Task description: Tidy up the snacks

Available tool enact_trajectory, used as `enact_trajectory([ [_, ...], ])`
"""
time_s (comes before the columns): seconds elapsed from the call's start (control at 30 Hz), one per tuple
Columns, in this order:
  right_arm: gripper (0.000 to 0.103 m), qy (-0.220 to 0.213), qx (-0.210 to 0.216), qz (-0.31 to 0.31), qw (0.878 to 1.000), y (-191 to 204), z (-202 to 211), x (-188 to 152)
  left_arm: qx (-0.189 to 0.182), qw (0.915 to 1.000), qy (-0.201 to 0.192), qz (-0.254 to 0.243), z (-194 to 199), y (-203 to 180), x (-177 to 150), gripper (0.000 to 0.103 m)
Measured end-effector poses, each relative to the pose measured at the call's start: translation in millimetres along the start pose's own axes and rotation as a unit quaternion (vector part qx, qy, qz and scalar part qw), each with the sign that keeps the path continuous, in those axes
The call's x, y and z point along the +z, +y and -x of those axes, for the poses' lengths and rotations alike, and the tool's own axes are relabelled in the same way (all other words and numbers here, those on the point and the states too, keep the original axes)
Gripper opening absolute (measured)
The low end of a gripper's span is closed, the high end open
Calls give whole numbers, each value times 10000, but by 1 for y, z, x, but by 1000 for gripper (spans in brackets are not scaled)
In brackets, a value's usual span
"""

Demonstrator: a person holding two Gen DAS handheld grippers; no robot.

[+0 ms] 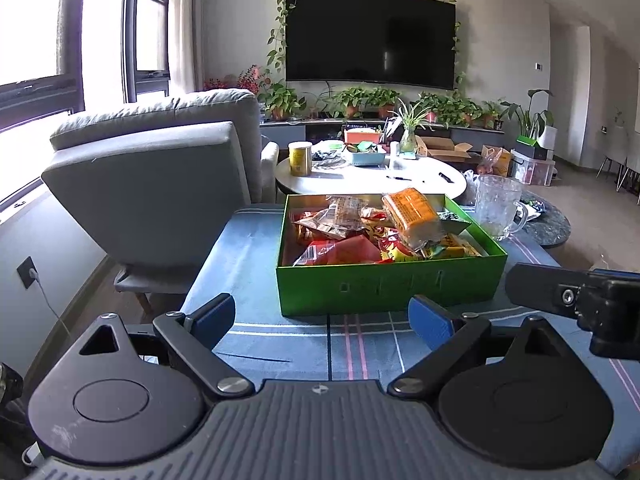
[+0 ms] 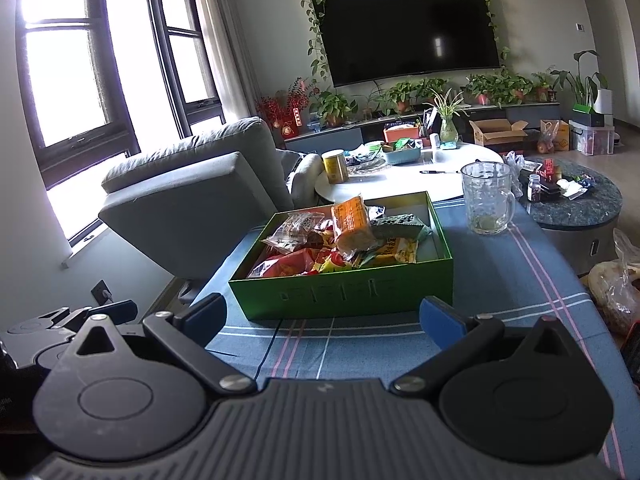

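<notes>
We see hard daylight pouring through the windows point(image 1: 36, 32) on the left, blown out to white glare there and on the far white tabletop point(image 2: 404, 176), while the near side stays dim, the focus sharp, and the fisheye bends the edges.

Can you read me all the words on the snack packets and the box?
None can be read for sure.
Green box: raised marks on its front, too faint to read.
Orange packet: small print, blurred.
Yellow packet: dark characters, blurred.
Yellow can: label blurred.
Red sign by the plants: characters too small.
</notes>
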State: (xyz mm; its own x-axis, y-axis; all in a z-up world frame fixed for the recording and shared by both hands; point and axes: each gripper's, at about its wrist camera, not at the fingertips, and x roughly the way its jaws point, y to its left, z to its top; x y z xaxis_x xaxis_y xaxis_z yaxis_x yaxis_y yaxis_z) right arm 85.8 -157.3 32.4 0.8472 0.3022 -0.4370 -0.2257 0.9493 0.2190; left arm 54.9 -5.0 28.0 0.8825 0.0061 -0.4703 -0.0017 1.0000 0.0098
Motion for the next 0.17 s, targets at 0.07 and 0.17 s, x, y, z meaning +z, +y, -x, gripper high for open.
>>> enact_trajectory([
  [0.07, 90, 10, -1, -4, 10000, -1, 0, 0, 3, 10000, 16, -7, 0, 0, 0, 93],
  [0.17, 90, 11, -2, -8, 10000, -1, 0, 0, -7, 10000, 8, -23, 1, -1, -1, 93],
])
